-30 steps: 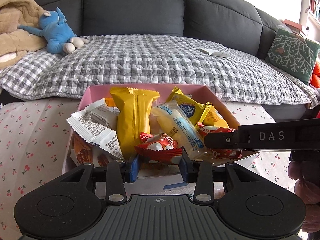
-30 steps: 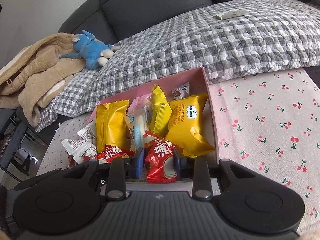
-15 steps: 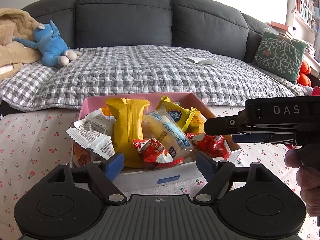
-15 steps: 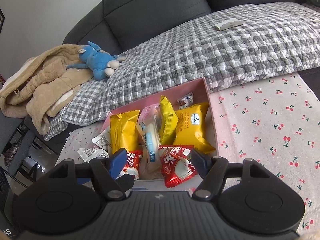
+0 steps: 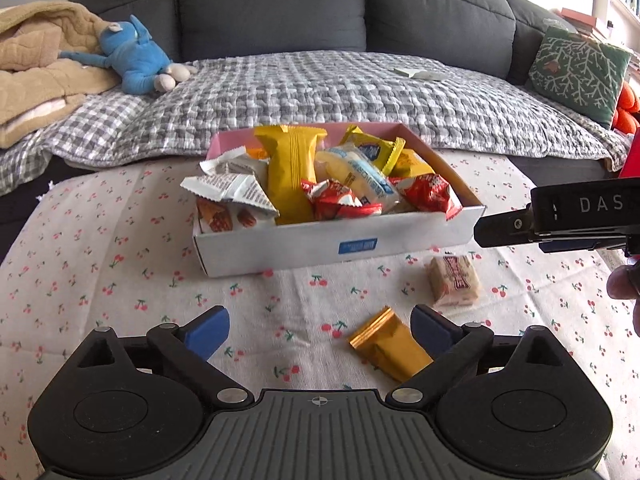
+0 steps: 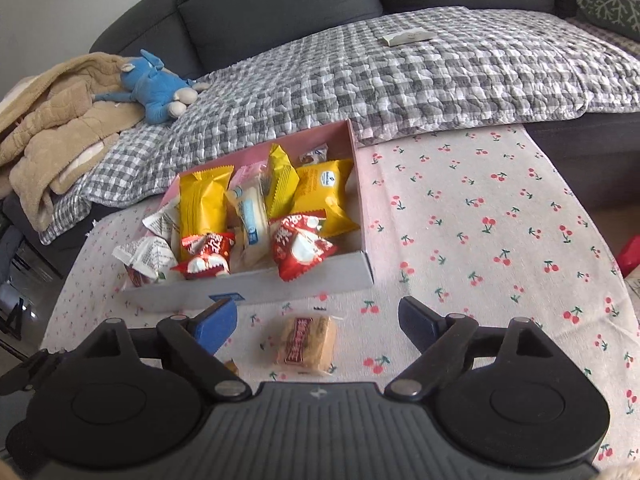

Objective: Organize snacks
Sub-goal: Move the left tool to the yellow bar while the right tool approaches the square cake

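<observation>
A white box with a pink inside (image 5: 320,246) (image 6: 304,284) stands on the cherry-print tablecloth and holds several snack packets, yellow, red and white. Two red packets (image 5: 340,200) (image 6: 298,246) lie at its near edge. A beige wrapped cake (image 5: 454,280) (image 6: 306,340) and a gold packet (image 5: 390,346) lie on the cloth in front of the box. My left gripper (image 5: 320,330) is open and empty, with the gold packet just inside its right finger. My right gripper (image 6: 316,322) is open and empty above the beige cake; it shows at the right of the left wrist view (image 5: 560,220).
A dark sofa with a grey checked blanket (image 5: 320,88) runs behind the table. A blue plush toy (image 5: 140,54) and a tan blanket (image 5: 36,64) lie at its left, a green cushion (image 5: 576,68) at its right. A red object (image 6: 630,256) sits at the table's right edge.
Both grippers opened, let go of the red packets in the box, and pulled back towards me. The two loose snacks on the cloth have come into view.
</observation>
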The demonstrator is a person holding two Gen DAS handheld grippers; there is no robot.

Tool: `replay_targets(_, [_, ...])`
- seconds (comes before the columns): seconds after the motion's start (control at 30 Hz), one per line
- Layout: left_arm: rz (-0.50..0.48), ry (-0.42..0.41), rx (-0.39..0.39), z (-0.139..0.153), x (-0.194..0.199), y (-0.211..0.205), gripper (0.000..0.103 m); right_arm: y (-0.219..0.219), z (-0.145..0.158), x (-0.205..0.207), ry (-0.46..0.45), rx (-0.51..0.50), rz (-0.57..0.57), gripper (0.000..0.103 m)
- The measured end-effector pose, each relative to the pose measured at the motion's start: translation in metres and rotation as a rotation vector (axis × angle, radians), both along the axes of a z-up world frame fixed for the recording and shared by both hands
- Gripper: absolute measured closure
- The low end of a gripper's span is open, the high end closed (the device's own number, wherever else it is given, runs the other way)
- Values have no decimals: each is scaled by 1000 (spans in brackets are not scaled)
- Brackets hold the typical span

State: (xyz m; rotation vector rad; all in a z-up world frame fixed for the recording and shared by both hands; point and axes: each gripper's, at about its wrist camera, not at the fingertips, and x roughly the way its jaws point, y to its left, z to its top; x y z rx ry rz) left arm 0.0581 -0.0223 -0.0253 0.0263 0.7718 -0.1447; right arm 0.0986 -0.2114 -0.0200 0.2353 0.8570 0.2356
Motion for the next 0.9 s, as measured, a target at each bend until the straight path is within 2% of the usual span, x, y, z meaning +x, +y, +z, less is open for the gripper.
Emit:
replay_targets(0.17, [33,62,-23,-11,-9,-13,4,-2,-5,-13,-1,-34,9,12])
replay_targets(0.3, [39,77,-48,-14,-14,-26,4,-14,-8,-16,1,-29,-9,11])
replay_targets(0.4, [34,59,-57,-16,-15,-34,4,-26,-6,-17,-1,-9,-31,11])
replay_targets(0.57, [16,30,-27,-22,-16,-43,4,-34,-9,-17,-5,4,-52,10])
replay_targets(0.73, [21,27,24,-30,-16,-37,7,-28,-15,-19,-8,-42,-27,10])
replay_targets(0.9, [91,30,17,-31,-15,-9,9,-20,-19,-17,-11,-71,1,10])
